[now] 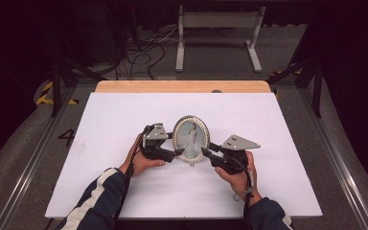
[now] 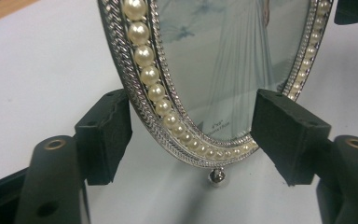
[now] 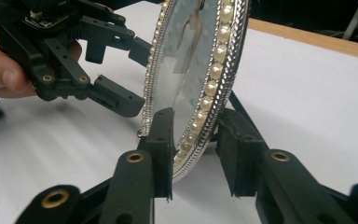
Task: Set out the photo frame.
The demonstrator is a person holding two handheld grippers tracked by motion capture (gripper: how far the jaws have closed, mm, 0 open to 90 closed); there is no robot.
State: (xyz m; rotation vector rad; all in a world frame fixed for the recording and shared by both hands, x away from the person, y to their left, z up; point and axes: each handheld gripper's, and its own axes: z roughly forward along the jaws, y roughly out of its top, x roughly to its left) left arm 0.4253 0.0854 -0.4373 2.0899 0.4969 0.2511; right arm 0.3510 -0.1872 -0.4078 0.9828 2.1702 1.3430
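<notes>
an oval pearl-rimmed picture frame (image 1: 191,139) stands upright near the middle of the white table (image 1: 124,120). the left hand-held gripper (image 1: 176,152) brackets its lower left rim, jaws spread and clear of it. the right hand-held gripper (image 1: 205,152) straddles the lower right rim, one pad touching, the other apart.

One oval picture frame (image 1: 191,138), two grippers, one white table (image 1: 124,120)
</notes>
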